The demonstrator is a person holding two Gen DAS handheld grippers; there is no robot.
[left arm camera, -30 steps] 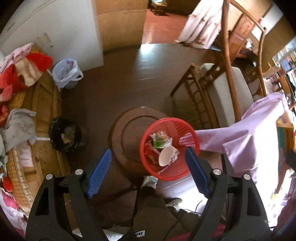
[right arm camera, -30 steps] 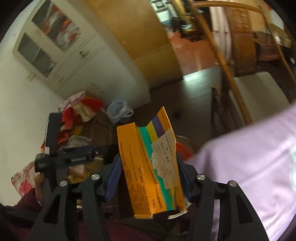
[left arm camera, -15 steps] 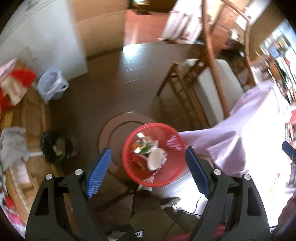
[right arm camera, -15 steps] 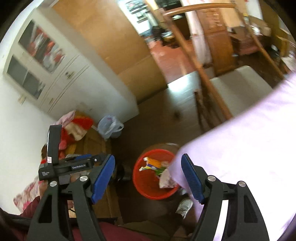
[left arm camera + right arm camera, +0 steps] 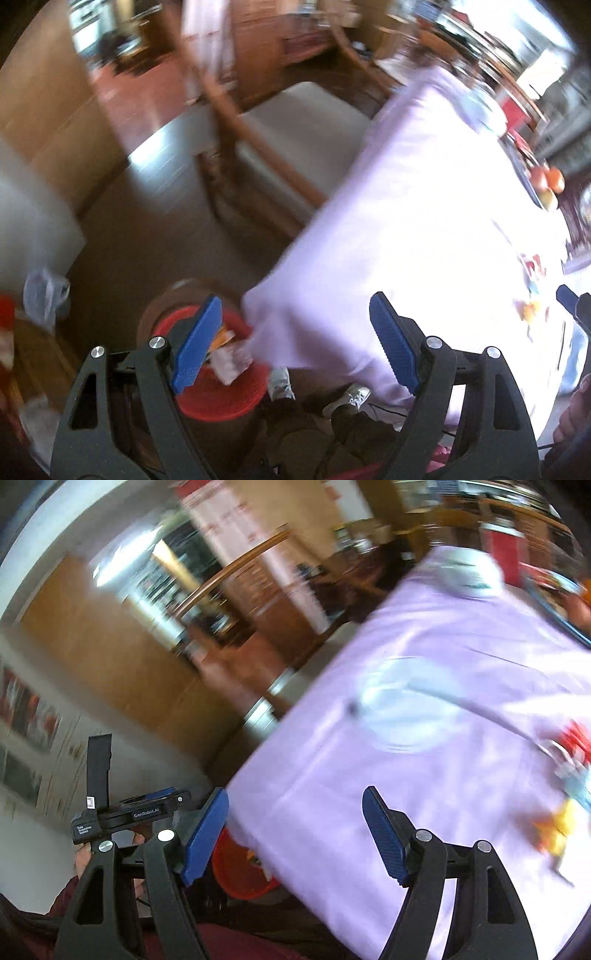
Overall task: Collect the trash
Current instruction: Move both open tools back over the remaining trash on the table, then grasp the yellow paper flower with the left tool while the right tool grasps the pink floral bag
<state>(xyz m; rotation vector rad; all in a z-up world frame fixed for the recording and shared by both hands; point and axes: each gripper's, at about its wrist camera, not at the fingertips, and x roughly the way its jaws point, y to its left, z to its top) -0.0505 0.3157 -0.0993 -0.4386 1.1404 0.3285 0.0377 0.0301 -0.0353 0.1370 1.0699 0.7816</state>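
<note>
Both views are blurred by motion. The red mesh basket [image 5: 225, 395] stands on the floor beside the table corner with trash in it, including the yellow box; it also shows in the right wrist view [image 5: 240, 871]. My left gripper [image 5: 295, 345] is open and empty, above the basket and the table corner. My right gripper [image 5: 295, 834] is open and empty over the lilac tablecloth [image 5: 424, 738]. Small colourful wrappers [image 5: 557, 830] lie on the cloth at the right, also in the left wrist view [image 5: 528, 308].
A wooden chair with a pale cushion [image 5: 295, 122] stands beside the table. A tray with fruit [image 5: 546, 184] sits at the table's far side. A round wooden stool [image 5: 177, 302] is under the basket. A white plastic bag [image 5: 44, 295] lies on the floor at left.
The right gripper opened and the yellow box dropped into the red basket. Both grippers then swung up and right, from the basket towards the tabletop.
</note>
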